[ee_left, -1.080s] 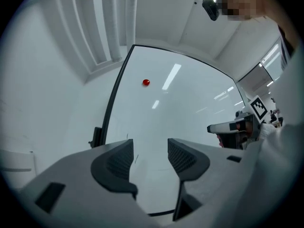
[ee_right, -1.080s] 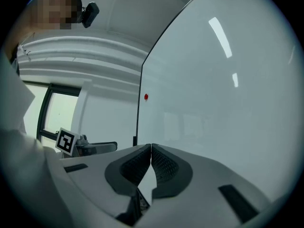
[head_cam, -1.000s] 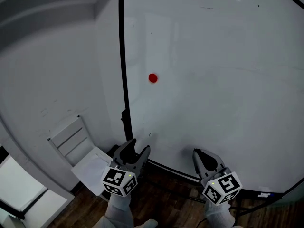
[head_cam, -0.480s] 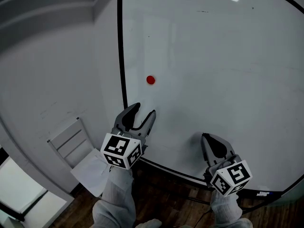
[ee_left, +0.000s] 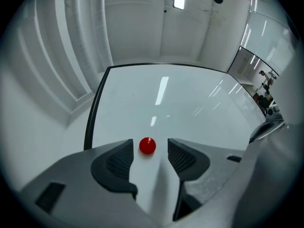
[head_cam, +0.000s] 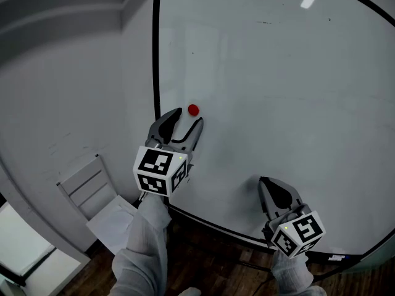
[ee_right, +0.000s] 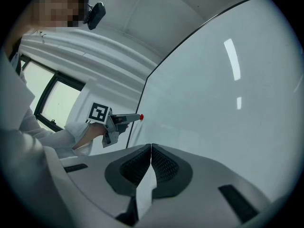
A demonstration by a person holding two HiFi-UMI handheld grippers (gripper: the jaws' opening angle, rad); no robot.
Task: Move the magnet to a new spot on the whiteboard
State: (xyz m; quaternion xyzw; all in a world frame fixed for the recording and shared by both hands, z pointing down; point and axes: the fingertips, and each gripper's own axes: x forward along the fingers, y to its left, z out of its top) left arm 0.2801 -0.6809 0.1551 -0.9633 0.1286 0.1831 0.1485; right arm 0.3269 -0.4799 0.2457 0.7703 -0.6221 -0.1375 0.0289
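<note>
A small round red magnet (head_cam: 193, 110) sticks to the whiteboard (head_cam: 284, 91) near its black left frame. My left gripper (head_cam: 186, 119) is open just below it, and the magnet (ee_left: 147, 146) shows right at the gap between the two fingertips, untouched. My right gripper (head_cam: 272, 188) is shut with nothing in it, low at the board's bottom edge. From the right gripper view (ee_right: 151, 147) the left gripper (ee_right: 130, 118) shows from the side with the magnet (ee_right: 141, 117) at its tip.
A black frame (head_cam: 155, 54) borders the whiteboard on the left and bottom. A white folding chair (head_cam: 92, 187) stands against the grey wall at lower left. Dark wood floor (head_cam: 210, 270) lies below. A window (ee_right: 52, 99) is behind the person.
My left gripper has risen along the board toward the magnet, from the bottom edge to just under it, staying open. The right gripper has barely moved.
</note>
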